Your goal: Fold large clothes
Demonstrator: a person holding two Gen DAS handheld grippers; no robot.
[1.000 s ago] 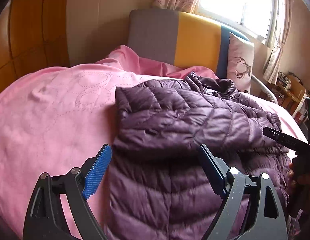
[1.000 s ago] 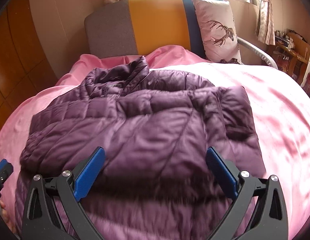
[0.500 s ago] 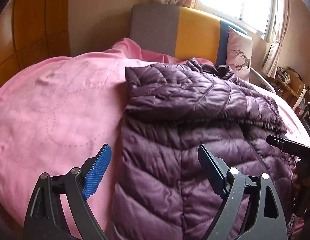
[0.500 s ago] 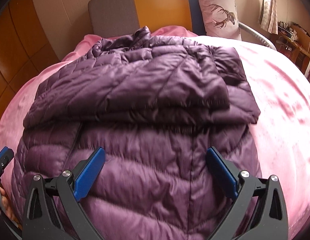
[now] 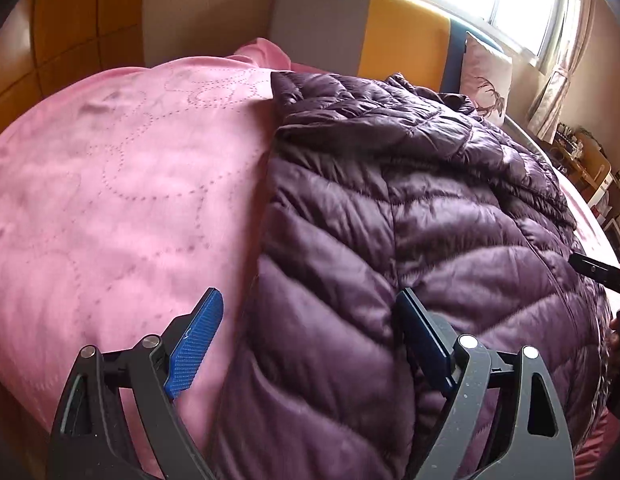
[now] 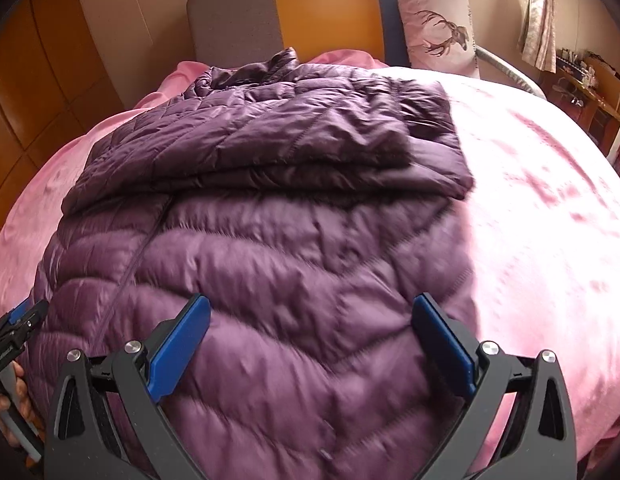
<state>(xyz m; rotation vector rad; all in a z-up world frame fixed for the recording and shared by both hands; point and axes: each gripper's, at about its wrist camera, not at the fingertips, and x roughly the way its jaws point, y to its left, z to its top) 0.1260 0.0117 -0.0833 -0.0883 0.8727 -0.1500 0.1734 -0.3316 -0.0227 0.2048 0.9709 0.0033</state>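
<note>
Both grippers, left [image 5: 310, 338] and right [image 6: 310, 336], fingers spread, now nearer jacket [image 6: 294, 264] hem.

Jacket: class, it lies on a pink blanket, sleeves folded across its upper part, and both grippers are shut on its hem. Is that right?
Not quite. Both wrist views show the left gripper and right gripper open above the jacket, holding nothing. It does lie on the pink blanket, sleeves folded across.

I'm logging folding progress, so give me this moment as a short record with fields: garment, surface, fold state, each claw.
garment: purple puffer jacket, quilted
surface: pink bedspread
fold state: sleeves folded across the upper body; lower half flat, not yet folded up
left claw: open, empty, over the jacket's left edge
right claw: open, empty, above the jacket's lower part
background: deer-print pillow at the headboard
</note>
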